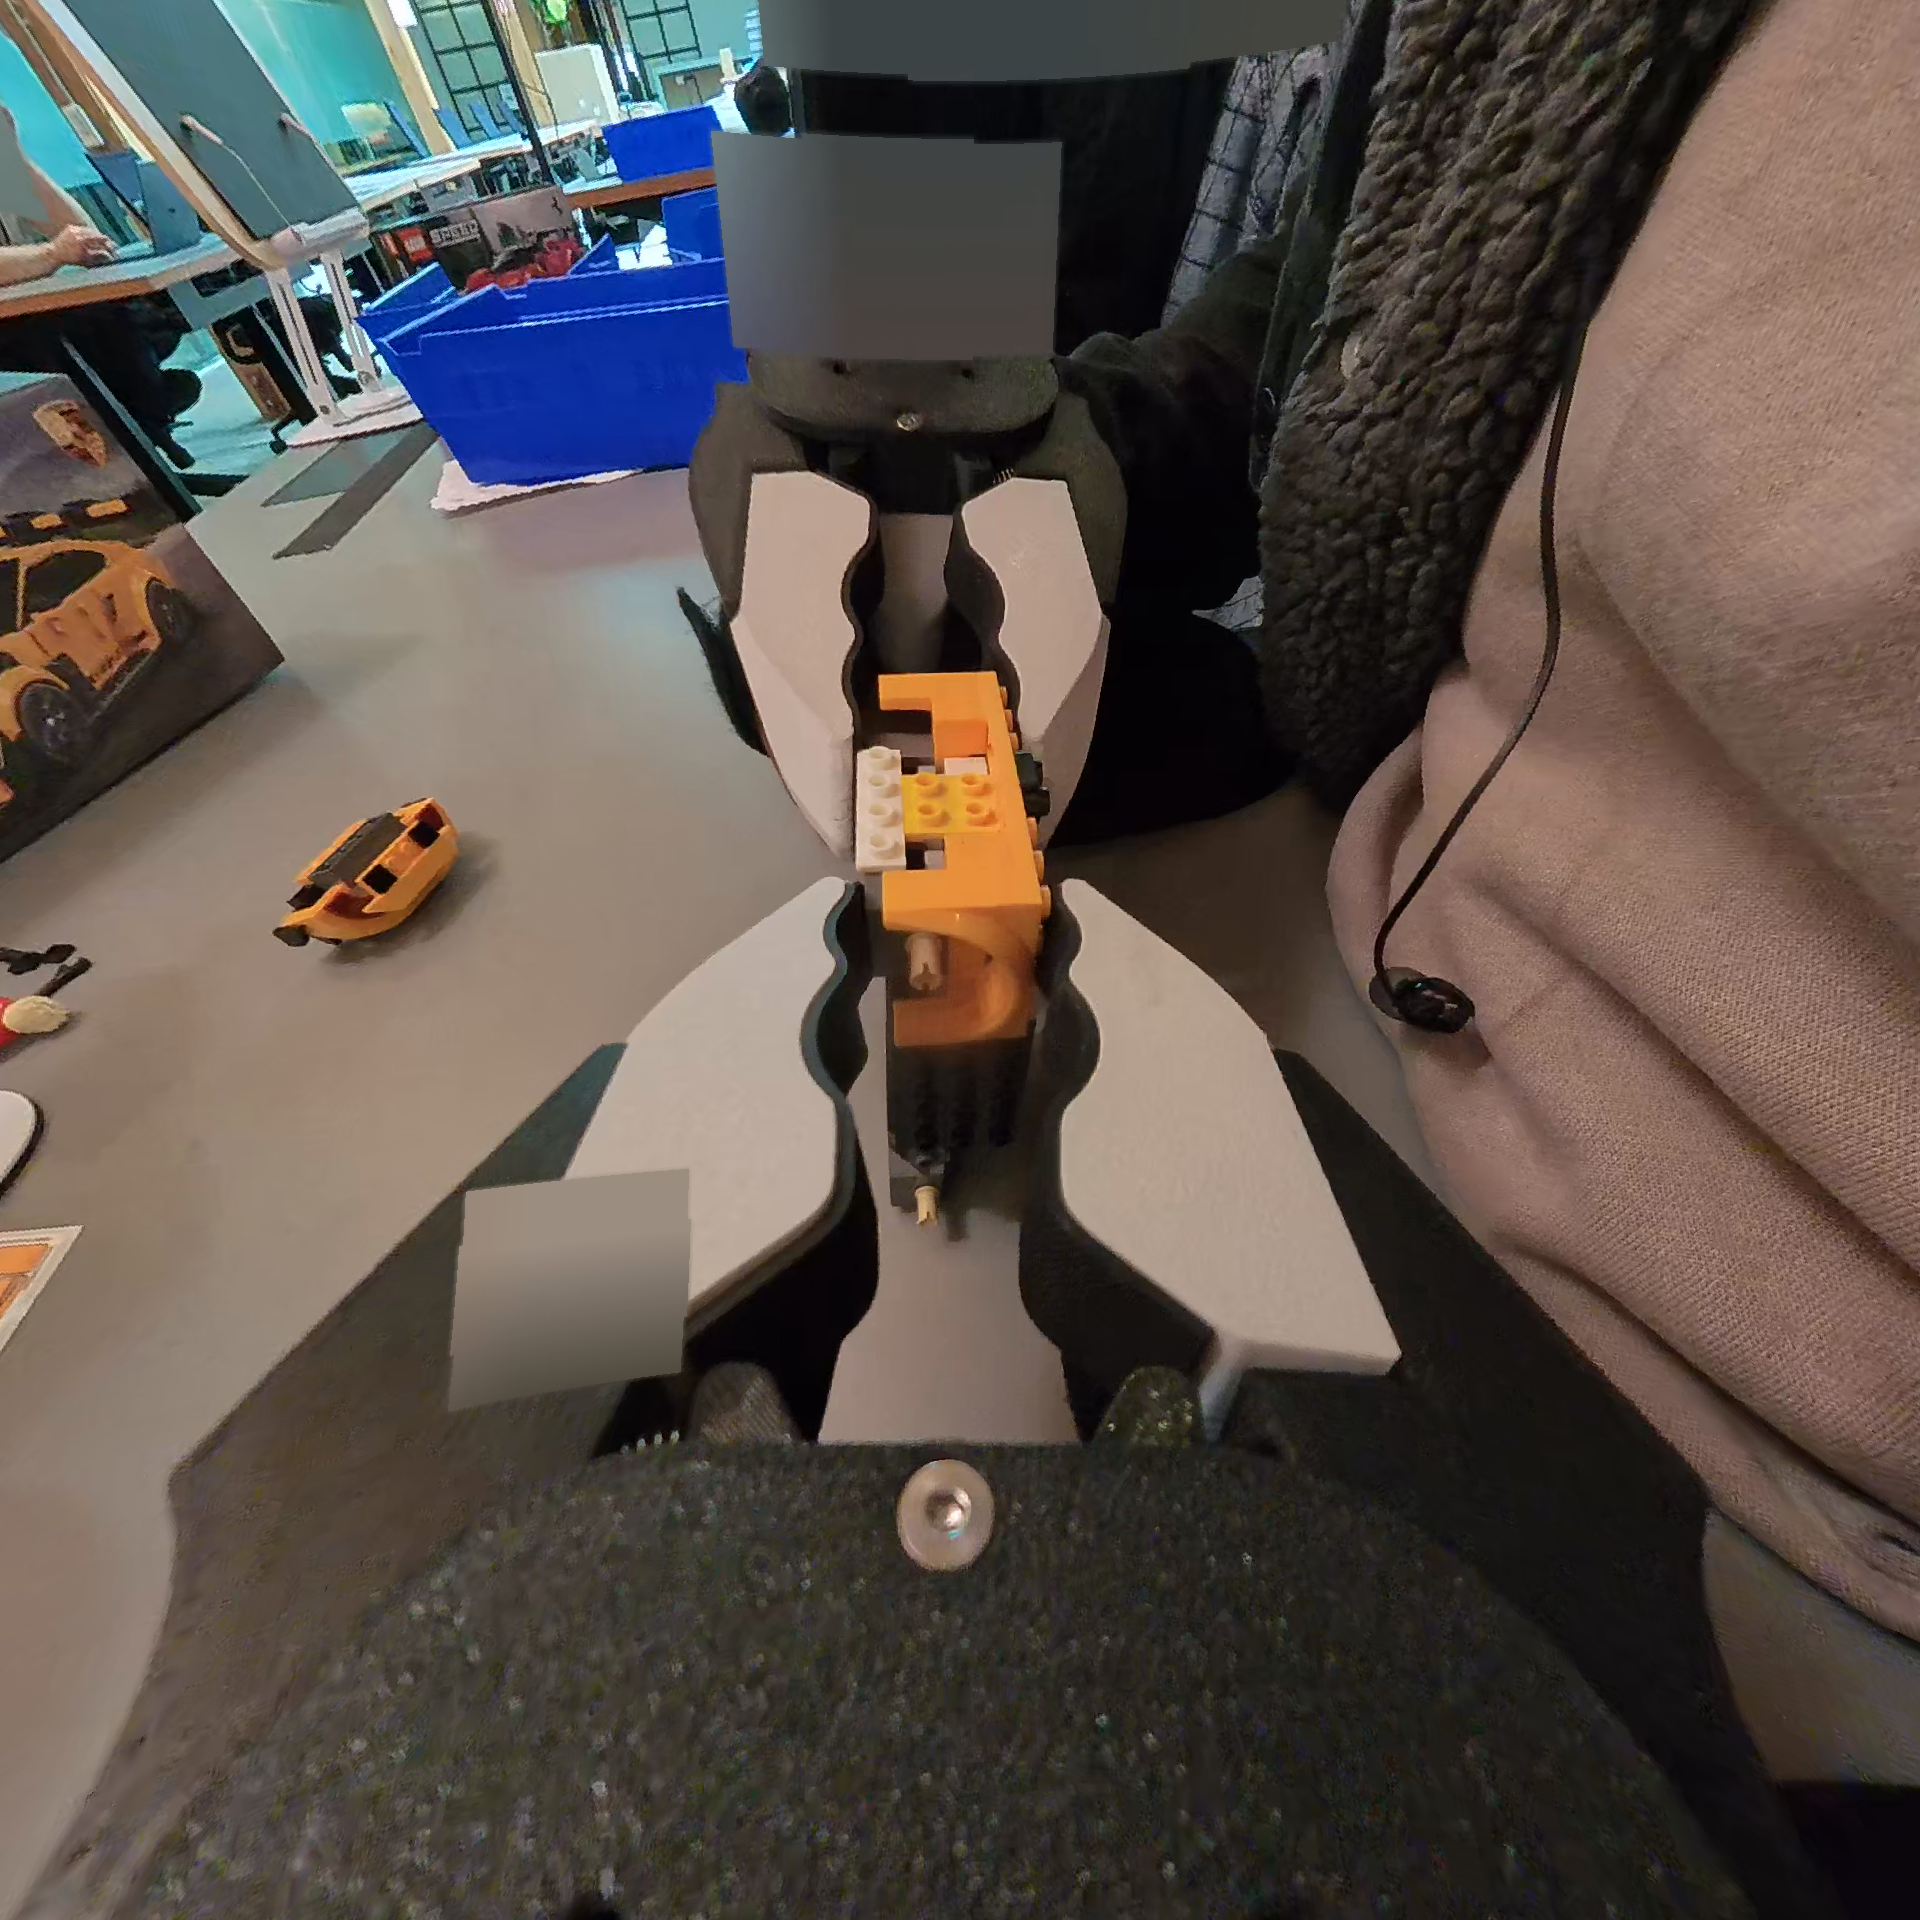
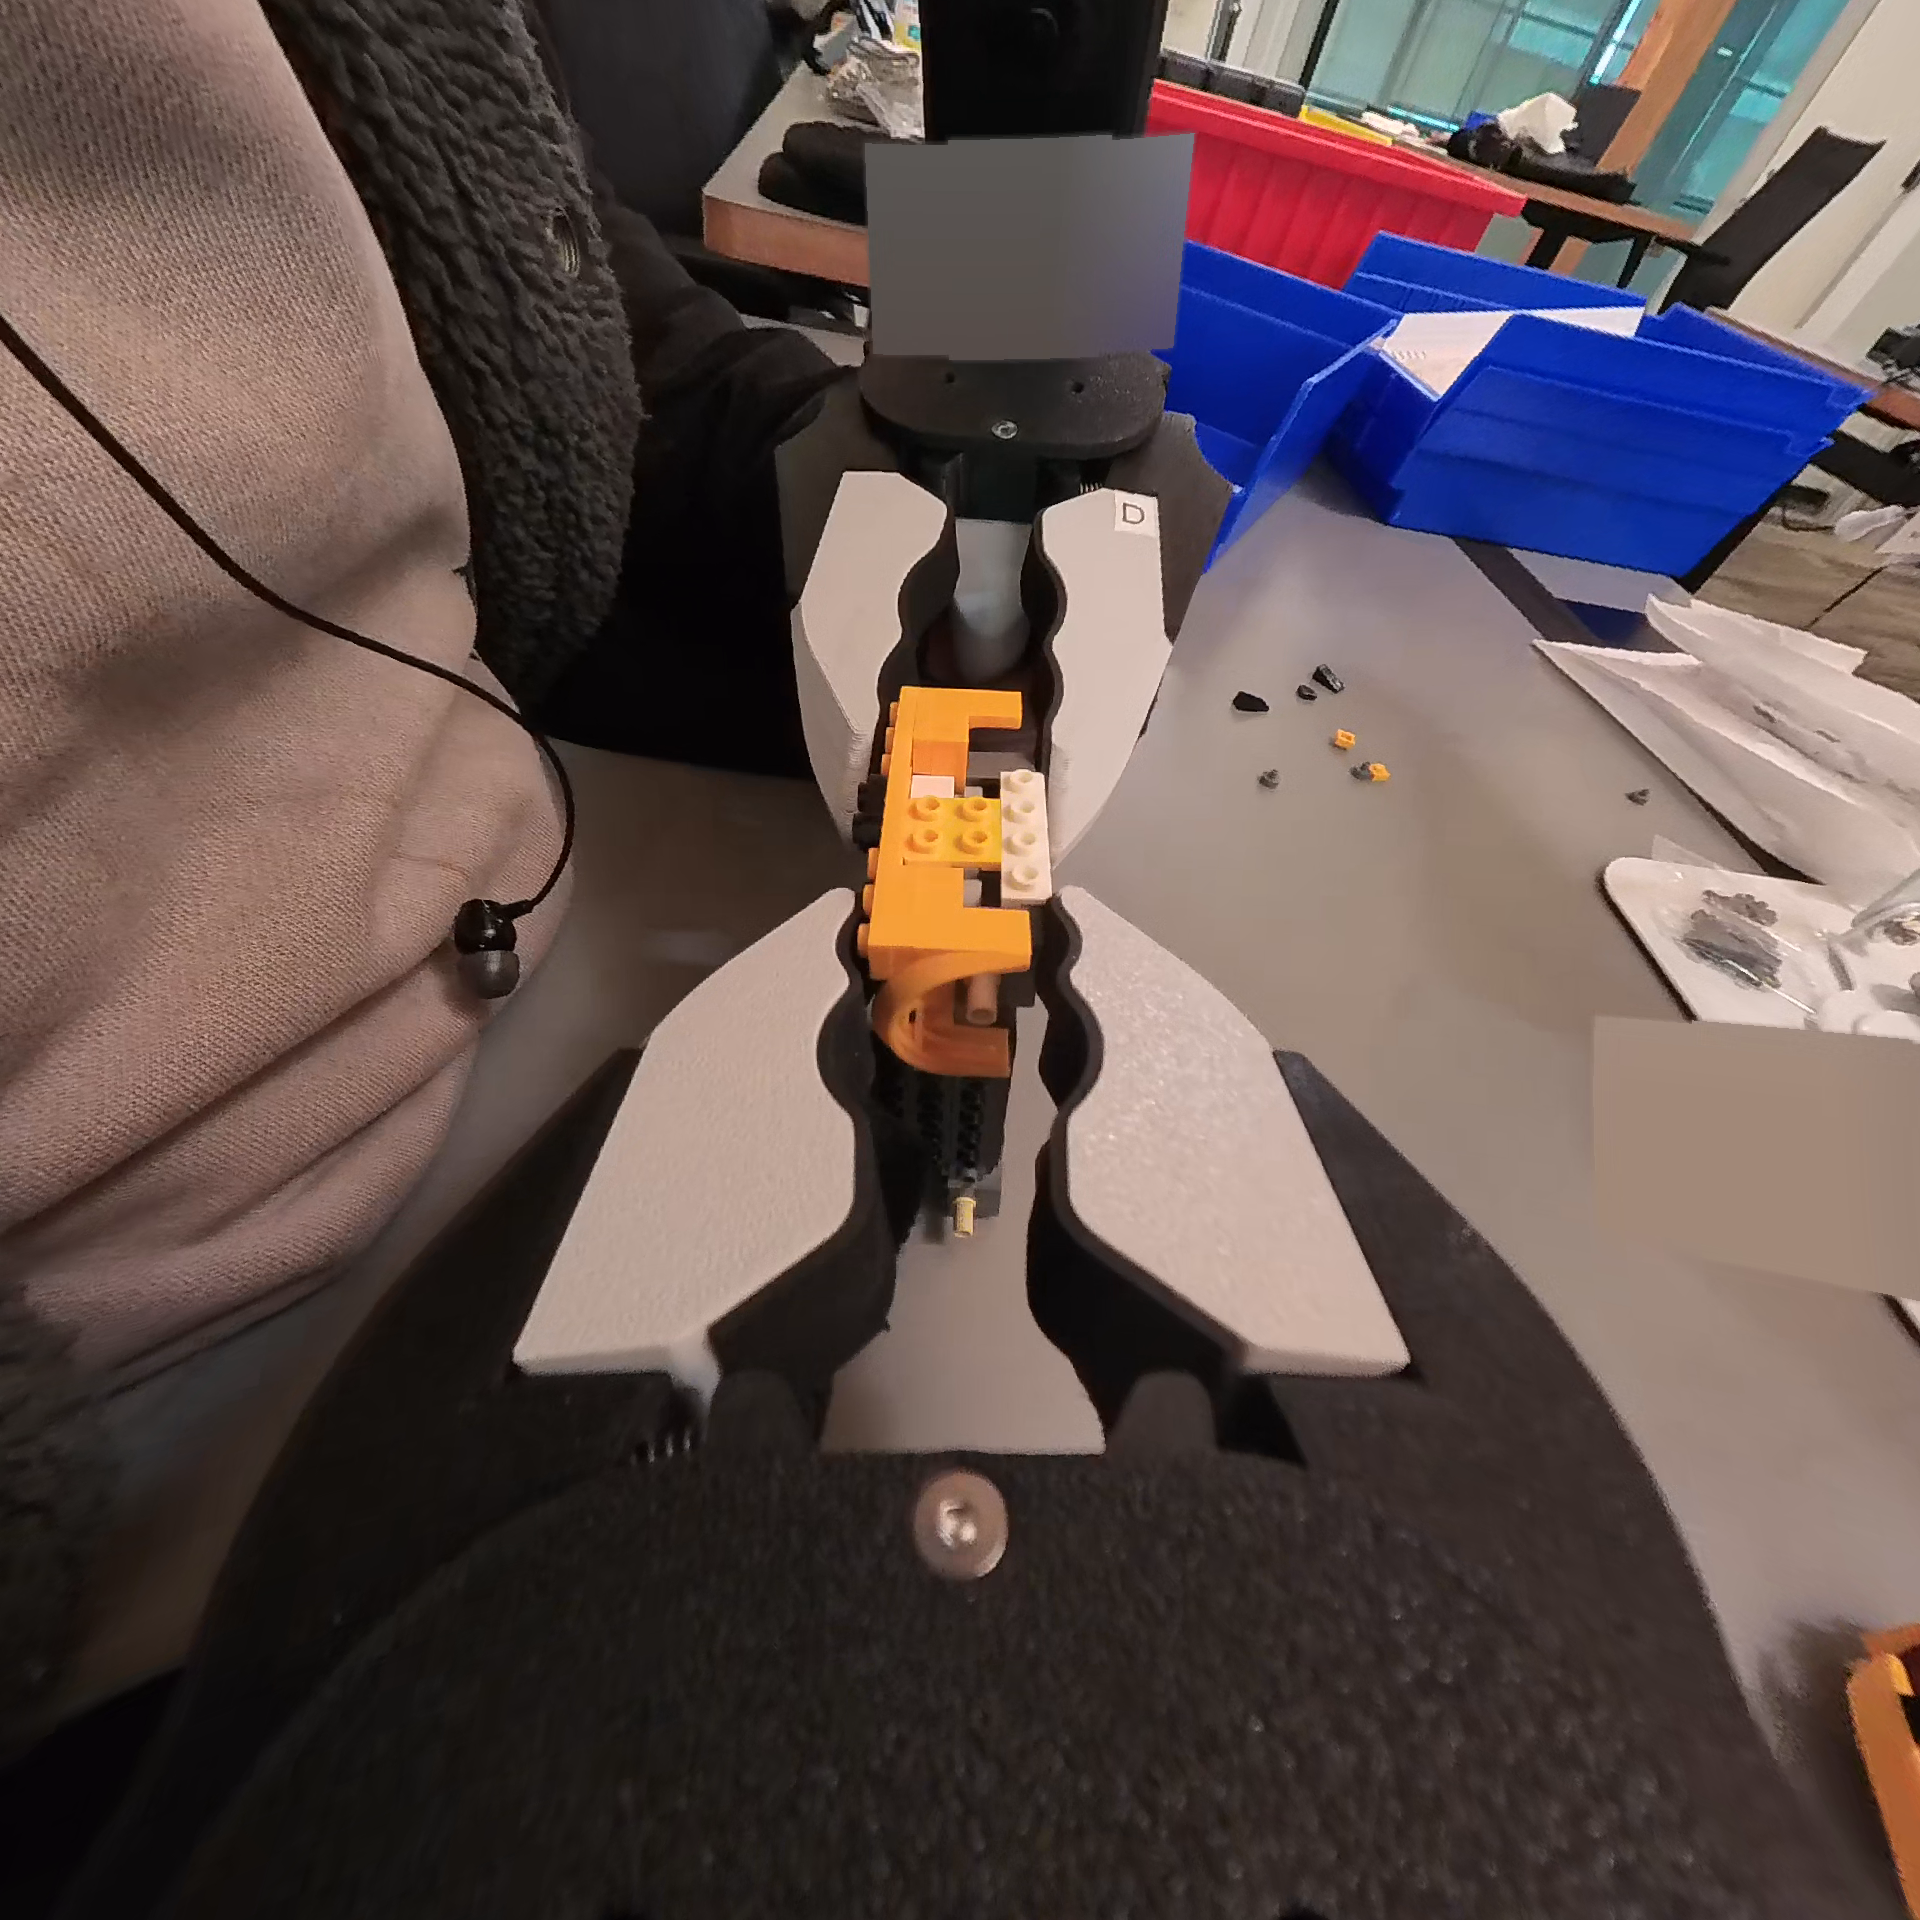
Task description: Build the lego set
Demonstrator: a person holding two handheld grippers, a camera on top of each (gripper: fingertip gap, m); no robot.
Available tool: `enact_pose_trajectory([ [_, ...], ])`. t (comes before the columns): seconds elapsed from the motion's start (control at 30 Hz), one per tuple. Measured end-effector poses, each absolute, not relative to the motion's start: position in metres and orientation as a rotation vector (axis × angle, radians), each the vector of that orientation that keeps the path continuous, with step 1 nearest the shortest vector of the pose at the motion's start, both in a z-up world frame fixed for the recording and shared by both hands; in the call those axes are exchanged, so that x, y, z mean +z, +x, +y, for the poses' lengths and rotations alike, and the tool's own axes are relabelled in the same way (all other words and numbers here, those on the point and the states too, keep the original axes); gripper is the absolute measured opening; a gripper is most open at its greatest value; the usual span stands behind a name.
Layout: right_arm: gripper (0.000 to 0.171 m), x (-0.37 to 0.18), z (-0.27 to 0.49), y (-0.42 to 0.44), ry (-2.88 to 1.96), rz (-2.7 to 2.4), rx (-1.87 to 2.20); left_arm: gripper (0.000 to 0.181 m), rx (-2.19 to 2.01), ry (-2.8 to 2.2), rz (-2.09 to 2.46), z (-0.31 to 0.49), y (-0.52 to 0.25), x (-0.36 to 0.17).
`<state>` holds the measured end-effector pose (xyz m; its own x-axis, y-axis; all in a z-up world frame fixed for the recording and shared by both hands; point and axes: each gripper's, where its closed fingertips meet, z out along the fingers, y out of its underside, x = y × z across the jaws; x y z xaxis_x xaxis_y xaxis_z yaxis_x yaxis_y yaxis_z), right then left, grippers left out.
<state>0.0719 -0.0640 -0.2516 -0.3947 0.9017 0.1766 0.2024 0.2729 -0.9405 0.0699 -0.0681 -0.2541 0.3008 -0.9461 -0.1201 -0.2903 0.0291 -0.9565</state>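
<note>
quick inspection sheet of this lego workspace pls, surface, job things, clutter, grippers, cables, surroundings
surface: grey table, mostly bare in the middle.
job's things: orange lego assembly held up between both grippers; separate orange car section lying on the table; set box at the left edge.
clutter: small loose pieces, white sheets, tray of dark parts.
grippers: left gripper and right gripper face each other, each shut on one end of the assembly.
cables: black earphone cord hanging on the person's beige top.
surroundings: blue bins, red bin, desks behind.
</note>
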Motion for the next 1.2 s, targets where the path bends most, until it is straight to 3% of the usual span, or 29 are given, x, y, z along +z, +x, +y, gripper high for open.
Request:
enact_pose_trajectory([
  [0.2,0.030,-0.240,-0.049,0.065,-1.239,-1.621,1.380,0.030,-0.960,-1.545,0.943,-0.048,0.059,-0.237],
  [0.27,0.030,-0.228,-0.038,0.061,-1.318,-1.511,1.455,0.058,-0.975,-1.567,0.852,-0.038,0.048,-0.232],
  [0.4,0.030,-0.204,-0.013,0.053,-1.499,-1.176,1.587,0.061,-0.809,-1.606,0.814,-0.029,0.045,-0.232],
  [0.63,0.030,-0.181,0.009,0.040,-1.625,-0.630,1.759,0.089,-0.259,-1.742,0.700,-0.002,0.034,-0.241],
  [0.9,0.030,-0.182,0.006,0.038,-1.640,-0.488,1.781,0.065,-0.064,-1.739,0.756,-0.005,0.020,-0.234],
  [1.07,0.035,-0.192,0.006,0.053,-1.700,-0.617,1.694,0.065,-0.314,-1.849,0.857,-0.010,0.032,-0.249],
  [1.2,0.037,-0.203,0.038,0.088,-1.714,-0.854,1.405,0.065,-0.637,-2.102,0.881,-0.010,0.025,-0.280],
])
